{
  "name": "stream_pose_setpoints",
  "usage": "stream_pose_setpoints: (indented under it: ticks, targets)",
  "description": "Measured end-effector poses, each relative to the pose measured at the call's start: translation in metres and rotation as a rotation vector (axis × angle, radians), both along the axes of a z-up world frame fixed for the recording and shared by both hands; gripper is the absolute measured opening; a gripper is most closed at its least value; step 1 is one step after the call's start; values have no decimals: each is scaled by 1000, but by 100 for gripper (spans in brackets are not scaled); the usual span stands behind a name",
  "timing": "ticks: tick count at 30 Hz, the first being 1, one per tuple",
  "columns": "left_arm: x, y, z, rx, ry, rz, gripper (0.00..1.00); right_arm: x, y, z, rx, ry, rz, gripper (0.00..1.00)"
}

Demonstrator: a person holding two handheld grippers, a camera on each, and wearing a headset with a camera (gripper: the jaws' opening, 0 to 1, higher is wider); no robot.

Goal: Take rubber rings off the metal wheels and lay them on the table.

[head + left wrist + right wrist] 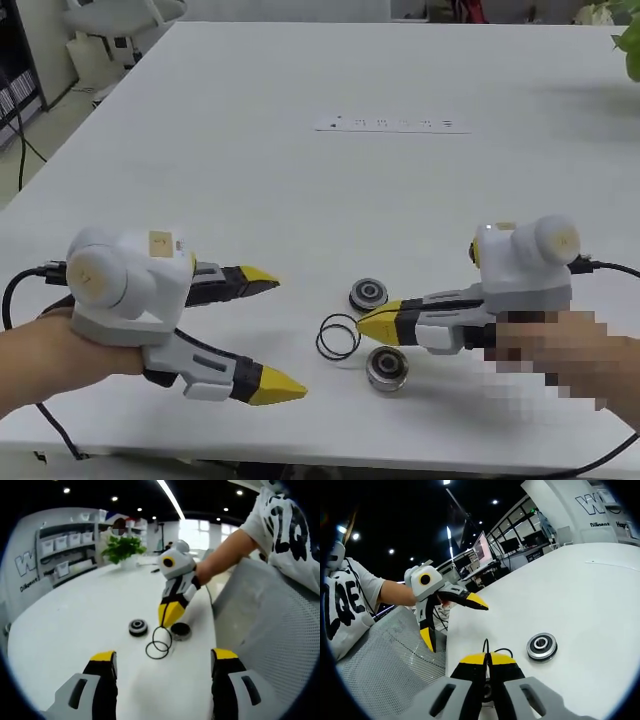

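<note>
Wheels and rings on a white table (pixel 300 180).
The right gripper (pixel 365 325) pinches a rubber ring (pixel 338 338) between two metal wheels (pixel 368 294) (pixel 387 367). The left gripper (pixel 283 332), near left, has its jaws spread wide. A plant (pixel 628 45) stands far right.

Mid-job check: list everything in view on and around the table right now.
table: one, white, under everything
metal wheels: two, silver and black, on the table, near right
rubber rings: two, black, overlapping between the wheels
strip: one, white, likely sockets, far middle of table
plant: one, green, far right corner
left gripper: one, white with yellow tips, open, near left
right gripper: one, white with yellow tips, shut on a ring, near right
</note>
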State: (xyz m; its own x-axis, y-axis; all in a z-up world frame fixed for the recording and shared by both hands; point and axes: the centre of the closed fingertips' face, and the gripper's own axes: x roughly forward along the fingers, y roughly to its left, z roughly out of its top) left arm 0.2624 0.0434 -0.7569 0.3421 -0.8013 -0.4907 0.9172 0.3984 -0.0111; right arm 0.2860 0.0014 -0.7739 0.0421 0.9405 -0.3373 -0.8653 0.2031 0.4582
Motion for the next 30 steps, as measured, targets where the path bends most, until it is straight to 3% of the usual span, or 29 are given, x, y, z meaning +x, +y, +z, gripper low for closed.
stream_pose_setpoints:
  ticks: [5, 12, 30]
  targets:
    - [0, 1, -2, 3, 6, 8, 78, 6, 0, -7, -14, 9, -5, 0]
    - [-1, 2, -3, 3, 10, 16, 77, 2, 6, -10, -26, 24, 3, 0]
    - [1, 6, -7, 9, 17, 26, 77, 8, 2, -21, -87, -11, -39, 0]
